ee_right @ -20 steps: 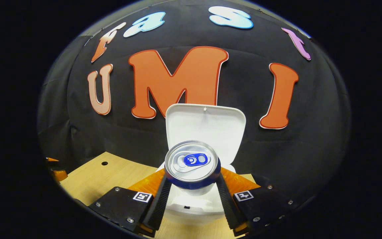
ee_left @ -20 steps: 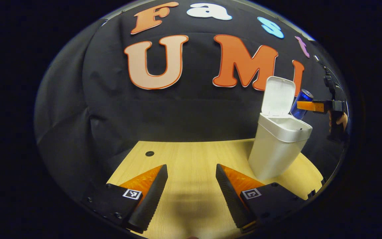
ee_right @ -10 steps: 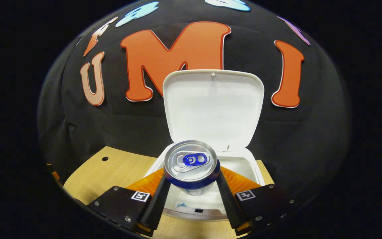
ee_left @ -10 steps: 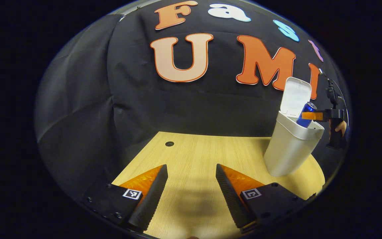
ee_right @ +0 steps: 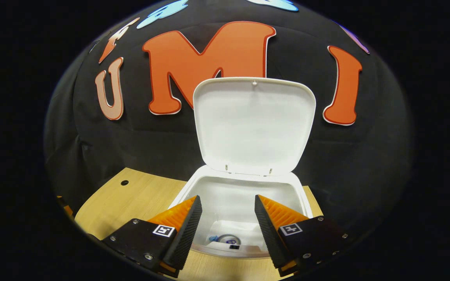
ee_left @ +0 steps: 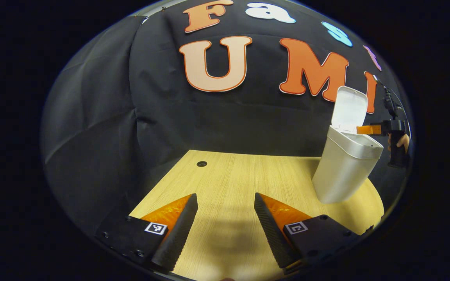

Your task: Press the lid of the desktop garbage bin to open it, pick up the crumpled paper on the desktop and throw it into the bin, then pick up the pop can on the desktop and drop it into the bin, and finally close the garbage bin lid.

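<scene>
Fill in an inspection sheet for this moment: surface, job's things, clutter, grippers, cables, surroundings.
Surface: wooden desktop with a small round hole.
Job's things: garbage bin upright, lid raised; pop can lies at the bottom inside; crumpled paper cannot be told.
Clutter: nothing seen.
Grippers: left gripper open, low over the desktop; right gripper open, above the bin's mouth.
Cables: one thin cable rises behind the right gripper.
Surroundings: black cloth wall.

Light wooden table [ee_left: 240,183], white garbage bin [ee_left: 342,171] standing on it
</scene>
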{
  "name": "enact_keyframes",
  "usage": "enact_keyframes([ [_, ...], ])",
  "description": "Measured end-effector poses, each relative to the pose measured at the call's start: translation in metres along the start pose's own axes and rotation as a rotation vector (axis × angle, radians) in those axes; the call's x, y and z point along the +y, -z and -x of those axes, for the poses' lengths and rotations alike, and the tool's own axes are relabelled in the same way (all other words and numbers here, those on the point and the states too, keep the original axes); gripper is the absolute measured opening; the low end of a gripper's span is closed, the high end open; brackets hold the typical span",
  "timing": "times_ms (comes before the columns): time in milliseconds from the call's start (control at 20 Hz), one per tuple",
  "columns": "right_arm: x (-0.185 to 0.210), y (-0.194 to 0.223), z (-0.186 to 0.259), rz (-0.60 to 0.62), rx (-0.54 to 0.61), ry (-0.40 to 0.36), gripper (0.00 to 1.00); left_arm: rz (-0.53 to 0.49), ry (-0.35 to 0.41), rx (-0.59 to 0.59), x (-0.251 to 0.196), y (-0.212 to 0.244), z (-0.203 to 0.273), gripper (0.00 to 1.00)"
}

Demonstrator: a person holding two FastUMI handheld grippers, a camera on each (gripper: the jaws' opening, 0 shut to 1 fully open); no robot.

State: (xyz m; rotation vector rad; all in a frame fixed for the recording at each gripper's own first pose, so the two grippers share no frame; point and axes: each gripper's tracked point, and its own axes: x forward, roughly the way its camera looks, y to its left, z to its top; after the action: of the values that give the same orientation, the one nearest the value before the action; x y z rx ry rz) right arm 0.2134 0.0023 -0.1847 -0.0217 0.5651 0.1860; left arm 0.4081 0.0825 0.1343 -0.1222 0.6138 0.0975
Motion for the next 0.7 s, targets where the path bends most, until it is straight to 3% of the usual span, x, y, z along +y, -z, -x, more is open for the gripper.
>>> enact_keyframes([
  [700,-0.019,-0.156,0.016,0.082,-0.233,0.043,0.82,0.029,-0.046,0.027,0.021,0.016,0.002,0.92],
])
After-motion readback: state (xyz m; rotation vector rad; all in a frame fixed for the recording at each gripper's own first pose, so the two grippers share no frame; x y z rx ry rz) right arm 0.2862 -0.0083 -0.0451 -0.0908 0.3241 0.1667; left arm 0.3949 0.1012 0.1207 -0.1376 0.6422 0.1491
